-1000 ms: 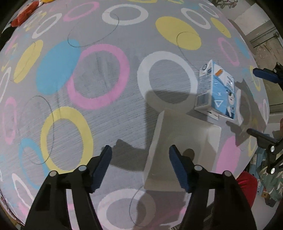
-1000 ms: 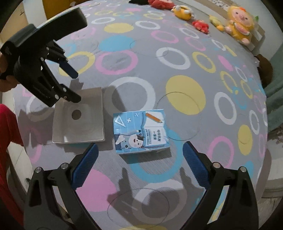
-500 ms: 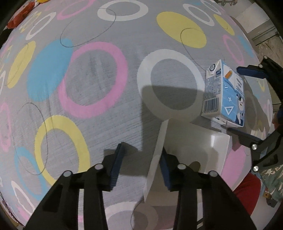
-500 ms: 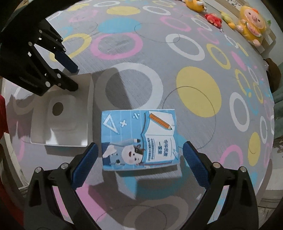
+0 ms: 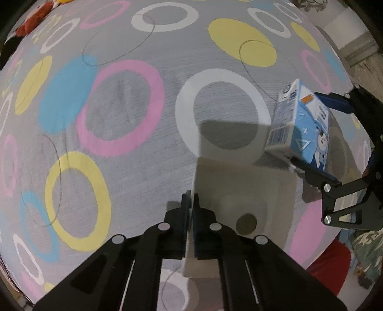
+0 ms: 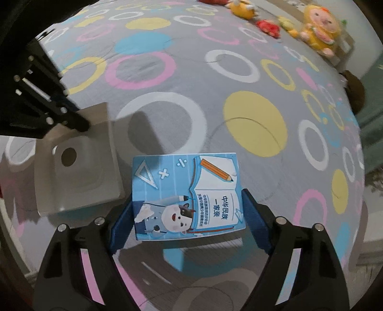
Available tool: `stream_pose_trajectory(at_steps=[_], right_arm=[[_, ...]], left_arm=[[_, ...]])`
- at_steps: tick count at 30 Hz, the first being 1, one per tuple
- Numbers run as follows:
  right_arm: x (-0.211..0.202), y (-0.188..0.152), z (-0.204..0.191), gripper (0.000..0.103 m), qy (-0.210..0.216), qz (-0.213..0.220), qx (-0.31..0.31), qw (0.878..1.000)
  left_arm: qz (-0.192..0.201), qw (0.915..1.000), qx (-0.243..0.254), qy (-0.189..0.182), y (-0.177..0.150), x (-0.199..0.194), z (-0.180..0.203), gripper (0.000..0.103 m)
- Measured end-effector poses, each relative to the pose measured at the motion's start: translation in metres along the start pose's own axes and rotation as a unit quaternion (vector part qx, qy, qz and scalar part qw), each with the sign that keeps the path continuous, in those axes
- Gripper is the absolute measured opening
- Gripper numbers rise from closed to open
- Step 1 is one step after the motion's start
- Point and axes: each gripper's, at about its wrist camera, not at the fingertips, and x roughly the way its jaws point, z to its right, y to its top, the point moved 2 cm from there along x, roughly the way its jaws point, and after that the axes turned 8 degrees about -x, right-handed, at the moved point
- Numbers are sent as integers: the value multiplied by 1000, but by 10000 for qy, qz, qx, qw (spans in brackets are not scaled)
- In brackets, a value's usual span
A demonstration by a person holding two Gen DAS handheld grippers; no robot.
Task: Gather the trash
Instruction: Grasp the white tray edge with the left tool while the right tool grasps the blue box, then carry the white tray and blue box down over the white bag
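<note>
A white square tray (image 5: pixel 241 189) with a round hole lies on the patterned carpet. My left gripper (image 5: pixel 190 203) is shut on its left rim. It also shows in the right wrist view (image 6: pixel 79 172), tilted up off the carpet. A blue milk carton (image 6: pixel 186 196) with a cartoon cow print sits between the pads of my right gripper (image 6: pixel 189 215), which is shut on it and holds it off the carpet. The carton also shows in the left wrist view (image 5: pixel 301 124), just right of the tray's far corner, held by the right gripper (image 5: pixel 320 138).
The grey carpet (image 5: pixel 119 119) has coloured rings and discs. Plush toys (image 6: pixel 316 28) line its far edge. A red toy (image 5: pixel 31 21) lies at the far left. The carpet ends at a floor on the right (image 5: pixel 359 55).
My left gripper closed on the tray's rim and tilted the tray up. My right gripper moved down over the carton, closed on it and lifted it.
</note>
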Motion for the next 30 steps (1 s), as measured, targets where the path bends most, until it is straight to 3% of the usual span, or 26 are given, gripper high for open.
stream_pose_trajectory(at_steps=[9, 14, 16, 20, 30], right_arm=[[-59, -19, 5, 80, -769, 394, 929, 9919], [-102, -20, -4, 80, -911, 595, 1216, 9866], [-125, -18, -11, 80, -956, 698, 1279, 9847], [-164, -14, -27, 80, -1007, 863, 1387, 9814], [-243, -19, -99, 80, -1087, 1206, 1721, 9716]], left_arm=[[379, 9985, -376, 136, -17, -30, -19, 3], [732, 9965, -346, 215, -42, -64, -18, 3], [850, 9955, -327, 248, -48, -75, -41, 3], [1054, 9939, -256, 219, -72, -100, -32, 3], [1216, 9922, -164, 211, -162, -153, -53, 3]])
